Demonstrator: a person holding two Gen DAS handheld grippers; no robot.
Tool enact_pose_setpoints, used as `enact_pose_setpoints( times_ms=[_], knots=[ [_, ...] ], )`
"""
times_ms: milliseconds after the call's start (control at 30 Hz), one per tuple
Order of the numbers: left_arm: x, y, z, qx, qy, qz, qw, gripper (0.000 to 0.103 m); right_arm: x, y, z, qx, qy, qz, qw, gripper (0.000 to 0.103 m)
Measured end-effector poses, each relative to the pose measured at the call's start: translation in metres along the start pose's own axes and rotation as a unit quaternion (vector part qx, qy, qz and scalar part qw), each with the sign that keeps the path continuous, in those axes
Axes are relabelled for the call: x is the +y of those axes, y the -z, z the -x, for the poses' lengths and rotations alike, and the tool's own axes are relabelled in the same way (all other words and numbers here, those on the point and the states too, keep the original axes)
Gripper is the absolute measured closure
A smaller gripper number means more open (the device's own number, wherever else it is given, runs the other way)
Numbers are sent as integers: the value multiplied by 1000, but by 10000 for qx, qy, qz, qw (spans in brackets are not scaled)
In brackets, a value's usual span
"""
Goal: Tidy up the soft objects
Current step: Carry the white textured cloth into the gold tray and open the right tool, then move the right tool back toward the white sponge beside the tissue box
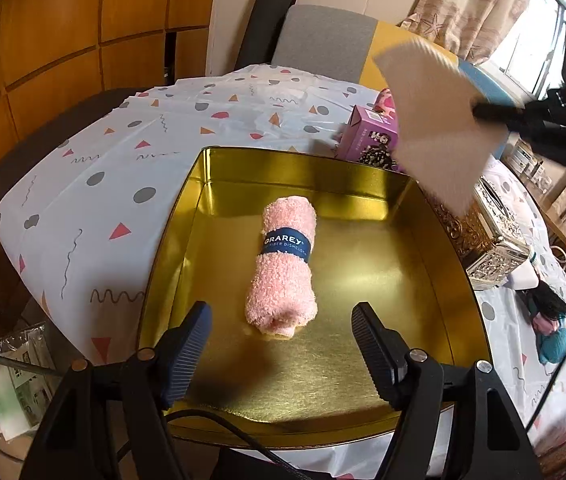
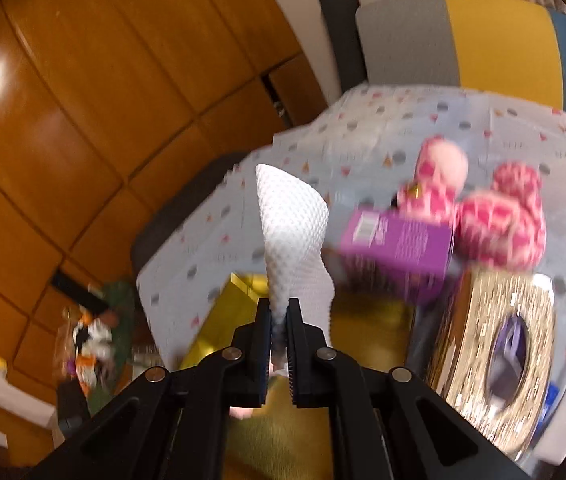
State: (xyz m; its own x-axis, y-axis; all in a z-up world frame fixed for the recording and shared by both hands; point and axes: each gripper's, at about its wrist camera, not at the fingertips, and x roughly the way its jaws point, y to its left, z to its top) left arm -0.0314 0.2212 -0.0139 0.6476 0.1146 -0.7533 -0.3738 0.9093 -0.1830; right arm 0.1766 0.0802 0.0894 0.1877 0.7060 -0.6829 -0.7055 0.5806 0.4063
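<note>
A rolled pink towel point(image 1: 283, 268) with a dark blue band lies inside the gold tin tray point(image 1: 363, 360). My left gripper point(image 1: 281, 346) hangs open just in front of the towel's near end, its fingers on either side and apart from it. My right gripper point(image 2: 279, 312) is shut on a folded white paper towel point(image 2: 295, 232), which stands up from the jaws. In the left wrist view that paper towel point(image 1: 439, 120) is held in the air over the tray's far right corner by the right gripper point(image 1: 479, 110). The right wrist view is blurred.
The tray sits on a table with a patterned white cloth point(image 1: 123, 168). A purple box point(image 1: 371, 136) stands behind the tray, pink plush items point(image 2: 499, 220) beyond it. An ornate gold tissue box point(image 1: 491, 240) stands at the tray's right. A grey, yellow and blue chair point(image 1: 323, 40) is behind the table.
</note>
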Motion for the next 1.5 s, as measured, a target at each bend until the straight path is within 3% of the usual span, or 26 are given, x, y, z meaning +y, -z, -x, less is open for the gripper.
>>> enact_pose_setpoints(
  times_ms=[233,400,533,600,633,733,833,933,1100,1500],
  knots=[
    [-7,1,-1,13,24,-80,10000,30,-7,59,10,377,397,20,9985,98],
    [-12,3,-3,60,37,-139,9999,29,-17,72,9,442,367,-339,9978,98],
    [-11,3,0,29,43,-121,9999,29,-20,70,-18,494,404,-681,9956,98],
    [-8,1,2,-1,36,-80,10000,27,-20,68,-29,482,805,-640,9935,98],
    [-7,1,3,-16,34,-56,10000,26,-21,66,-37,496,1273,-543,9891,97],
    [-2,-1,4,-49,5,7,10000,26,-24,62,-49,573,1506,-508,9856,90],
    [2,-1,3,-37,-15,59,10000,26,-24,61,-54,514,2047,-305,9770,84],
    [3,-1,2,-28,-33,74,10000,25,-25,61,-52,465,2036,-253,9776,69],
    [1,-3,3,-82,-168,37,9998,20,-20,65,-40,312,2031,-165,9785,69],
    [-11,-6,13,-245,-401,-135,9988,19,3,86,-11,-42,2141,206,9766,67]
  ],
)
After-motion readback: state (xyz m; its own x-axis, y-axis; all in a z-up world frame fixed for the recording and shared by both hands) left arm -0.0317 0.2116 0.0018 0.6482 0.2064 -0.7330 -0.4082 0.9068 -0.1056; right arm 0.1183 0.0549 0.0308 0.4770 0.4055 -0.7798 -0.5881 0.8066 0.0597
